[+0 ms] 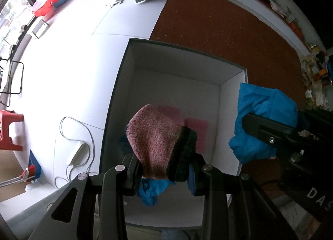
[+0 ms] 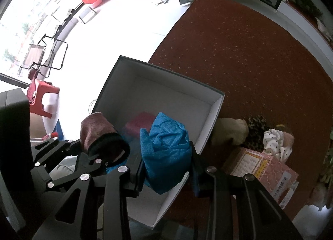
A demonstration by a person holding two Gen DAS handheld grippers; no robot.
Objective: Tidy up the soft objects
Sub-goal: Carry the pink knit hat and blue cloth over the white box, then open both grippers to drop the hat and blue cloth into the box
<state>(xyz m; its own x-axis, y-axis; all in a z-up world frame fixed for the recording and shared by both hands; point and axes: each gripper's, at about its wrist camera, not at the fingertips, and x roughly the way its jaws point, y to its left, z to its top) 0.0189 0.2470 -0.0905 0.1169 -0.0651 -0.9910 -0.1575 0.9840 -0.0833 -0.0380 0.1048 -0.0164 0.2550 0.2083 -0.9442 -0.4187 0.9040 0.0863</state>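
Lowering the pink knitted hat (image 1: 158,140) well into the open box (image 1: 231,102) before letting go looks the sound way to finish this step, since it hangs just above the box floor at lower centre of the left wrist view. The left gripper (image 1: 166,174) is clamped on its dark ribbed brim. At right of that frame, over the box's right wall, the right gripper (image 2: 166,169) pinches a crumpled blue cloth (image 2: 166,152), thin and dimpled. The hat is a thick, fuzzy dome. A flat pink cloth (image 1: 197,133) already lies inside the stiff, white-lined box, which sits half on rust-red carpet (image 1: 218,27), half on glossy white floor (image 1: 72,63).
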